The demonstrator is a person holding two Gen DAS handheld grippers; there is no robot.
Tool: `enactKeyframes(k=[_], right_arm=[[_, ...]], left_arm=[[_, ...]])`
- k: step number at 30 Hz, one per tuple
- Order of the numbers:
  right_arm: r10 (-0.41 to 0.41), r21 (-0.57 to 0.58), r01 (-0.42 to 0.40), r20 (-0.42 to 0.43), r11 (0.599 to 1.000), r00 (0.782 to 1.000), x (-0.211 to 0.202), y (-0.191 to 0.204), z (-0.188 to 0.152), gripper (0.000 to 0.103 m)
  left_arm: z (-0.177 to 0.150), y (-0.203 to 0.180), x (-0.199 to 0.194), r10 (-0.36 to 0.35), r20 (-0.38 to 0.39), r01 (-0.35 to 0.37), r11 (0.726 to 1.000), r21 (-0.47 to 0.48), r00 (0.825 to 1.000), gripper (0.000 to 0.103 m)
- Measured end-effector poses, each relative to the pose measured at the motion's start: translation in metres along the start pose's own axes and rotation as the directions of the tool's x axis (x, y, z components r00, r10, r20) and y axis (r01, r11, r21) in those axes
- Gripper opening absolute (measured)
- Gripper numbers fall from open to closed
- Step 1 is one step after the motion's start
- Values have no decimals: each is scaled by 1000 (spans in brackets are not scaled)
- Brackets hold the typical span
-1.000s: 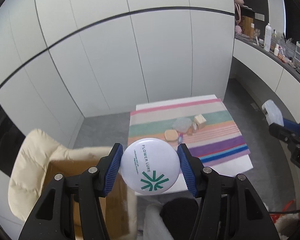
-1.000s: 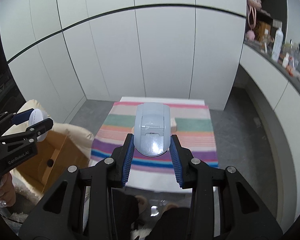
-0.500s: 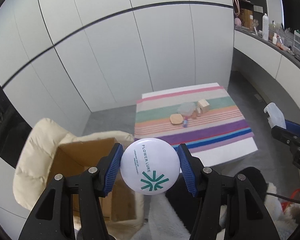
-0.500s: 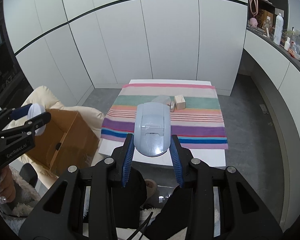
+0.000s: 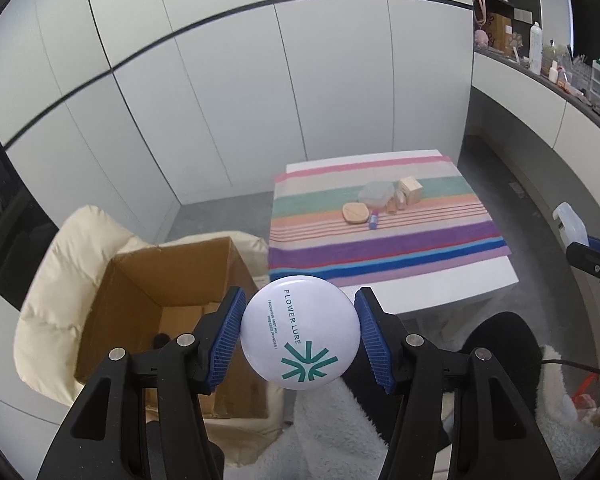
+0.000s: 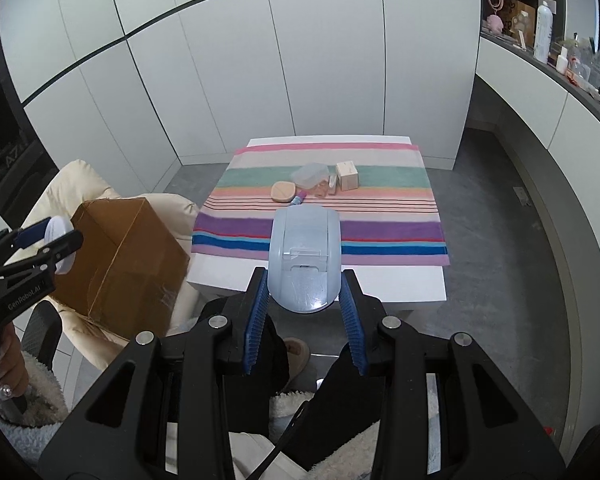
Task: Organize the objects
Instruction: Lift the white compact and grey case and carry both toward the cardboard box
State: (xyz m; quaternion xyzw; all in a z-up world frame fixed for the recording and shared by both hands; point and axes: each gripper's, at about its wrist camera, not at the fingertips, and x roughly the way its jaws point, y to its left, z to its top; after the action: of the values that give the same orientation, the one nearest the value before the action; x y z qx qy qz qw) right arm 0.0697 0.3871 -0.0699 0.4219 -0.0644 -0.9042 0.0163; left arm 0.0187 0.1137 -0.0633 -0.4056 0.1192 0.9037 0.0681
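Two grippers are each clamped on something. The left gripper (image 5: 300,332) pinches a round white compact (image 5: 300,332) printed "FLOWER LURE" between its blue pads (image 5: 228,334), held in the air; an open cardboard box (image 5: 160,280) lies at about ten o'clock from it, resting on a cream padded chair (image 5: 52,280). The right gripper (image 6: 305,304) squeezes a pale blue plastic case (image 6: 305,256) by its sides. At twelve o'clock from that case stands a white table (image 6: 380,292) under a striped cloth (image 6: 380,236), with a tan pad (image 6: 283,191), a clear lidded container (image 6: 310,174), a wooden block (image 6: 347,175) and a small tube (image 6: 299,199) clustered close together on it.
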Motion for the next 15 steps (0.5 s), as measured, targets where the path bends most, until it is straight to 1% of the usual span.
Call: enactKeyframes(k=[4, 7, 10, 15], right_arm=[[-8, -7, 8, 0, 1000, 1000, 2, 3, 3, 37], [-13, -5, 13, -10, 1000, 1000, 6, 4, 5, 37], [-25, -14, 24, -16, 1000, 1000, 8, 7, 8, 37], [-28, -42, 27, -30, 999, 999, 12, 17, 12, 37]], left_arm=[[1, 3, 5, 9, -7, -9, 1000, 0, 1000, 58], [1, 8, 11, -5, -27, 5, 1000, -10, 1000, 58], [0, 14, 16, -5, -40, 4, 1000, -17, 999, 58], [-3, 29, 21, -12, -63, 9, 999, -53, 998, 58]])
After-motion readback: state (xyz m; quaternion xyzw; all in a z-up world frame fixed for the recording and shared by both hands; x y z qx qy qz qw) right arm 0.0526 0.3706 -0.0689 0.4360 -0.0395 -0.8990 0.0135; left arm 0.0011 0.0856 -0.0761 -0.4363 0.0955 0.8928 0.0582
